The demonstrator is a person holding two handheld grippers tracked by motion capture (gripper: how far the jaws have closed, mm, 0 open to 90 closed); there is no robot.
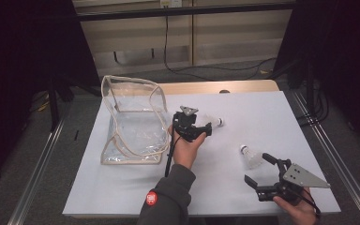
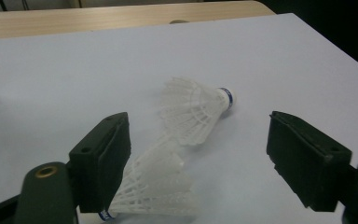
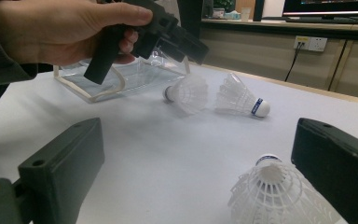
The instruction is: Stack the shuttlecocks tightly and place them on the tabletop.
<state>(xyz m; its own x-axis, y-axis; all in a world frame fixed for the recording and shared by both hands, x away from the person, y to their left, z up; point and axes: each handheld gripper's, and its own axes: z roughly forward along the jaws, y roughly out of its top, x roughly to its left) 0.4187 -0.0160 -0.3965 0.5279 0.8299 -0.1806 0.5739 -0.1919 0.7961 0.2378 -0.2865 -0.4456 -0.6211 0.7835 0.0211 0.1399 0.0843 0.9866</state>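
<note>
Three white shuttlecocks lie on the white table top (image 1: pixel 243 108). Two of them rest close together just ahead of my left gripper (image 1: pixel 205 130). In the left gripper view one shuttlecock (image 2: pixel 196 109) lies flat with its blue-banded cork to the right, and a second shuttlecock (image 2: pixel 158 186) lies beside the left jaw. The left gripper (image 2: pixel 196 135) is open, with neither pad pressing on anything. The third shuttlecock (image 1: pixel 251 157) stands cork-up next to my right gripper (image 1: pixel 257 168). In the right gripper view that shuttlecock (image 3: pixel 275 196) sits by the right jaw, and the right gripper (image 3: pixel 196 140) is open.
A clear plastic zip bag (image 1: pixel 131 122) with a beige rim stands open at the table's left, just beyond the left hand (image 1: pixel 185 150). The table's wooden far edge (image 1: pixel 215 86) and cables lie behind. Bare white surface spreads to the far right and near left.
</note>
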